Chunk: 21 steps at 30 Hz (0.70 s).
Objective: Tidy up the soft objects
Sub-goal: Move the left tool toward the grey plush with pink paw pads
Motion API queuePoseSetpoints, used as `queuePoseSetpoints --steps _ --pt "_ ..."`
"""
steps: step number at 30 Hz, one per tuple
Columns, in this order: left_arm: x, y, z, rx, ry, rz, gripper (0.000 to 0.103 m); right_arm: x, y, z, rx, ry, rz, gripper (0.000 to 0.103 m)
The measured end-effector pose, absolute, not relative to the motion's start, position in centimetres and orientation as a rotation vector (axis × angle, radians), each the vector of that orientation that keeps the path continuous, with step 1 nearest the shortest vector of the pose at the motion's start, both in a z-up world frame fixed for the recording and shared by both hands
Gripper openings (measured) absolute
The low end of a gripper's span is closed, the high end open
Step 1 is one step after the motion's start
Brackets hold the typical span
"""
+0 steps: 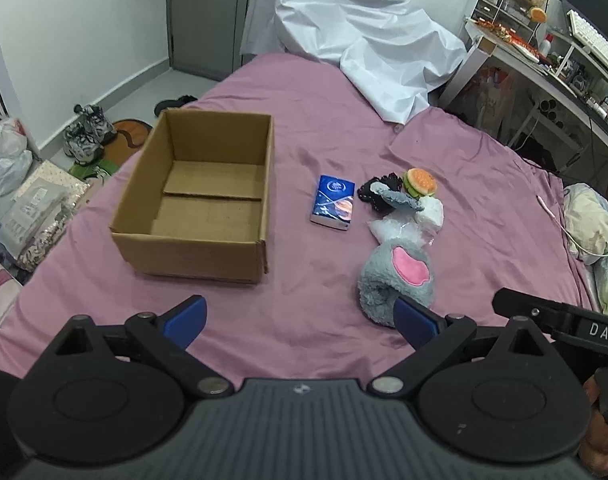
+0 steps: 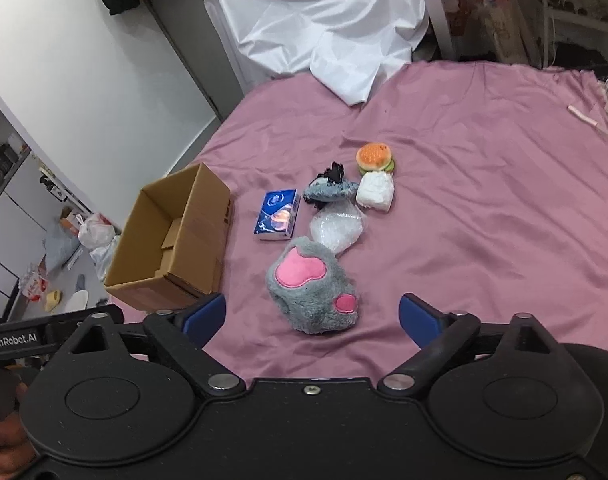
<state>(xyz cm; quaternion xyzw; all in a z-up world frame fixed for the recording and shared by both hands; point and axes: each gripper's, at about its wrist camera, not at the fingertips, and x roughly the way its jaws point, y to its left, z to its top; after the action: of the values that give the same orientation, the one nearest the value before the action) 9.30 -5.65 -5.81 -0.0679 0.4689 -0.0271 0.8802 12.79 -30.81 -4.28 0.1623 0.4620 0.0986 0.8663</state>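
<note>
An empty cardboard box (image 1: 195, 196) (image 2: 171, 240) stands open on the pink bedsheet. To its right lie a blue tissue pack (image 1: 331, 203) (image 2: 277, 214), a grey plush paw with pink pads (image 1: 398, 278) (image 2: 314, 284), a clear plastic bag (image 2: 338, 226), a small grey-and-black soft item (image 2: 330, 190), a white soft block (image 2: 375, 192) and a burger toy (image 1: 419, 183) (image 2: 374, 158). My left gripper (image 1: 304, 320) is open above the sheet, with the paw by its right finger. My right gripper (image 2: 312, 316) is open just short of the paw, nothing between its pads.
A crumpled white sheet (image 1: 368, 36) covers the bed's far end. A desk with shelves (image 1: 544, 40) stands at the right, a pillow (image 1: 596, 224) at the bed's right edge. Shoes (image 1: 85, 134) and bags (image 1: 7, 152) lie on the floor left of the bed.
</note>
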Motion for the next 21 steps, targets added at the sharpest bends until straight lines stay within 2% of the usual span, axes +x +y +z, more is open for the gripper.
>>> queuePoseSetpoints --steps 7,8,9,14,21 --pt "11.6 -6.6 -7.5 -0.135 1.008 -0.031 0.1 14.3 -30.9 -5.6 0.378 1.003 0.254 0.088" --pt "11.9 -6.8 -7.8 -0.122 1.012 -0.011 0.1 14.6 -31.0 -5.9 0.396 1.01 0.259 0.086" --pt "12.2 -6.9 -8.1 -0.112 1.015 0.008 0.1 14.8 -31.1 -6.2 0.416 1.019 0.263 0.079" --pt "14.0 -7.7 -9.5 -0.108 1.033 0.062 0.1 16.3 -31.2 -8.0 0.495 1.073 0.283 0.065" --pt "16.5 -8.7 -11.0 -0.093 1.077 0.063 0.1 17.4 -31.4 -9.2 0.526 1.104 0.27 0.065"
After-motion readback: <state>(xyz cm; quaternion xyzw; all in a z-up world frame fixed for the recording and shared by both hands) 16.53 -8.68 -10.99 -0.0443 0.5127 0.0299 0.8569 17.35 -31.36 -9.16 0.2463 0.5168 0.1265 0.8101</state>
